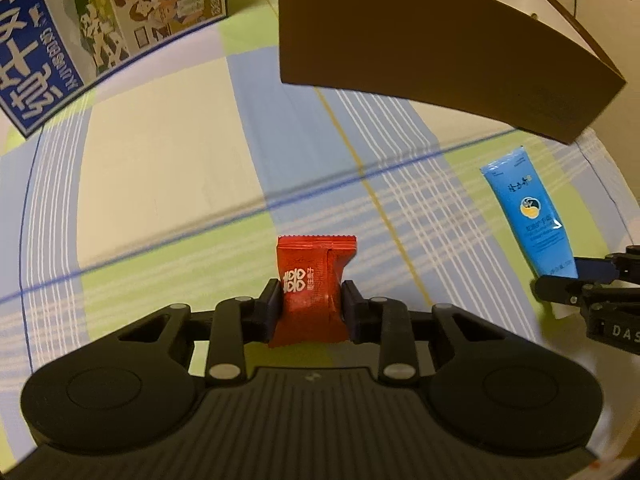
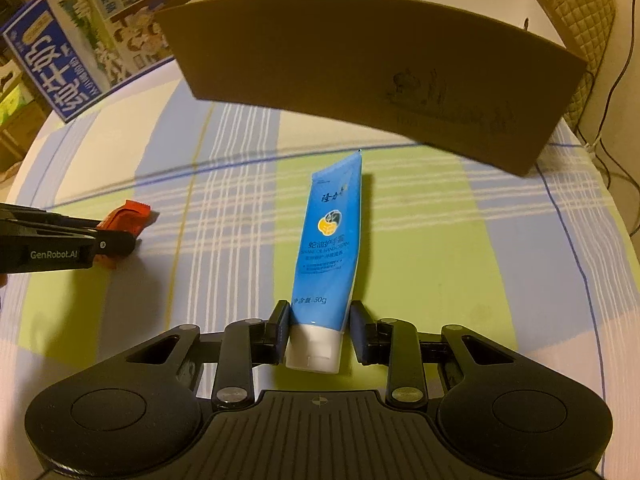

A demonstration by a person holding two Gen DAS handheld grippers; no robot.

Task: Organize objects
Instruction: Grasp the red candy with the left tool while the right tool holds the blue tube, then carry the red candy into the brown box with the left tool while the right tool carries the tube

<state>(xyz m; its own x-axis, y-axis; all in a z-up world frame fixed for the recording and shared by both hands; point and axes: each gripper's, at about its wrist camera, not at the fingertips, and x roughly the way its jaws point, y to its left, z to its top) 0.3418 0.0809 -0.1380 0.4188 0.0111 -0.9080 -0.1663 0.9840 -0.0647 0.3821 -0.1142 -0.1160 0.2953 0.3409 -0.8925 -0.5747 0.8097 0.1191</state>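
You are at the pick-up step with both hands at once. Your left tool (image 1: 310, 304) has its jaws pressed against both sides of the red candy packet (image 1: 314, 280), so it is holding the packet, which sits low over the checked cloth on the counter (image 1: 160, 160). Whether the packet is already lifted clear of the cloth is hard to tell.

Your right tool (image 2: 318, 330) straddles the cap end of the blue hand-cream tube (image 2: 330, 240). The left pad looks to be touching the white cap, while a narrow gap shows on the right side, so the jaws are narrow but not yet firmly clamped. The tube lies flat on the cloth, its crimped end pointing toward the brown cardboard box (image 2: 360, 72) just beyond it.

Next, you probably need to finish closing the right tool on the cap, then raise both items high enough to clear the near wall of the box, which stands tall in front of both tools. The milk carton (image 1: 60, 32) stands off to the left, well apart.
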